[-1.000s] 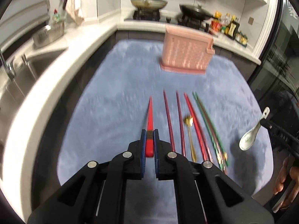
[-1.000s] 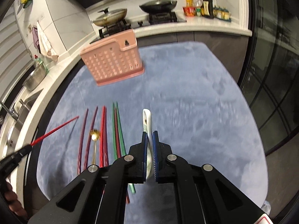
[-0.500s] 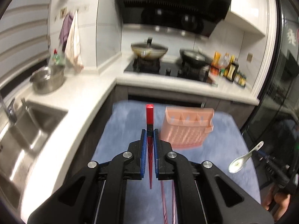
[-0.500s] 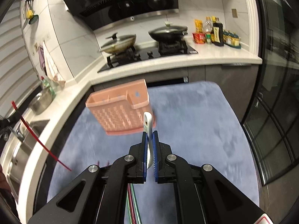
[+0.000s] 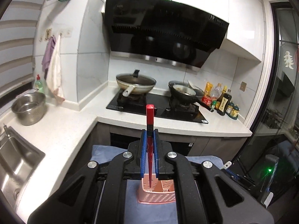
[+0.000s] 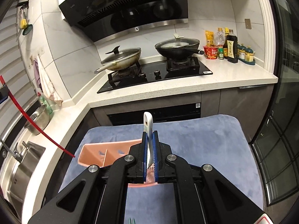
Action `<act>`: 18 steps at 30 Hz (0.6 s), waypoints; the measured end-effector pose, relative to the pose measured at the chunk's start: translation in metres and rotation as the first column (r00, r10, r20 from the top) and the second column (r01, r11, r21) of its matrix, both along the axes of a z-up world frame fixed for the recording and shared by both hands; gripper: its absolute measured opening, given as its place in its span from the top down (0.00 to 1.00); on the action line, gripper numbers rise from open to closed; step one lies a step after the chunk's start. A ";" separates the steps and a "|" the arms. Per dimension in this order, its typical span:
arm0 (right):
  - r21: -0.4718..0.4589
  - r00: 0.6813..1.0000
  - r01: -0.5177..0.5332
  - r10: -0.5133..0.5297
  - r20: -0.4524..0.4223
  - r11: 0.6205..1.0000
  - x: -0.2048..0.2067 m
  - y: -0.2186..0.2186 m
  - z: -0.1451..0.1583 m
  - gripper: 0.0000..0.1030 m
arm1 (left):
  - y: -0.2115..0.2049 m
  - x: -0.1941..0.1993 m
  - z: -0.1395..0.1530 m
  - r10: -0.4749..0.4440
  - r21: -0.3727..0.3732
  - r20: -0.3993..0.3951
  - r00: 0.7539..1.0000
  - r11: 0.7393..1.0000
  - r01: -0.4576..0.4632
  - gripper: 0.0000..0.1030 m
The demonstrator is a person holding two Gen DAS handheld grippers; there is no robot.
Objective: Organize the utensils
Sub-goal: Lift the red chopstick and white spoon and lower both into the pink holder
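A: What is the biggest thing you see?

B: A white stone kitchen counter (image 6: 186, 85) runs across the middle of my right view. A black glass stove (image 6: 155, 74) sits on it, with two pans on top. Below that, in the lower half, is a soft blue-grey mat (image 6: 205, 145).

A: And on the mat?

B: A pink plastic basket with little holes (image 6: 104, 155), open at the top. In my right view it sits low and left of the middle, partly behind my black arms. In my left view the basket (image 5: 155, 196) is at the bottom middle, under my jaws.

A: What do your jaws hold?

B: My left gripper (image 5: 149, 141) is squeezed tight on a long red chopstick (image 5: 149, 115). Its thick end sticks up above my blue pads. Its thin tip points down over the basket. I cannot tell if the tip is inside yet. In my right view that chopstick (image 6: 28, 117) slants down from the left edge toward the basket.

A: And the other one?

B: My right gripper (image 6: 149, 149) is squeezed tight on a white china soup spoon (image 6: 148, 123). The handle stands up in the middle of the frame. The bowl end is hidden behind my pads, above the basket.
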State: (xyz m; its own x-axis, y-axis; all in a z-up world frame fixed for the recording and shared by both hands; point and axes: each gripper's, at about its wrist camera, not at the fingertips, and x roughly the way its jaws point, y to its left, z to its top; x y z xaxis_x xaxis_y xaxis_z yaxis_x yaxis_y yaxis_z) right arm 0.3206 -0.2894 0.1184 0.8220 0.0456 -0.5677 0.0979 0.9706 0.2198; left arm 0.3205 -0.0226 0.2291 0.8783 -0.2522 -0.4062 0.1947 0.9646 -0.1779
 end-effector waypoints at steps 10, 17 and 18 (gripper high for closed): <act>-0.019 0.994 -0.034 0.032 -0.108 0.999 0.048 0.010 -0.056 0.95 | -0.012 0.048 -0.054 0.016 0.041 -0.093 0.996 0.999 -0.012 0.94; -0.010 0.987 -0.048 0.046 -0.151 0.999 0.059 0.012 -0.079 0.94 | -0.008 0.064 -0.086 0.022 0.040 -0.156 0.988 0.999 -0.015 0.93; -0.008 0.988 -0.048 0.046 -0.150 0.999 0.059 0.012 -0.080 0.93 | -0.007 0.065 -0.089 0.029 0.040 -0.159 0.987 0.999 -0.023 0.93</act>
State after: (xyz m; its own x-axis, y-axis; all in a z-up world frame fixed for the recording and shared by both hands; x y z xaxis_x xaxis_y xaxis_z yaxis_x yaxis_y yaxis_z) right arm 0.3795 -0.2777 0.0389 0.7246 0.0748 -0.6851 0.0829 0.9774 0.1944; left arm 0.3853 -0.0299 0.1406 0.8078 -0.2123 -0.5499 0.1419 0.9755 -0.1682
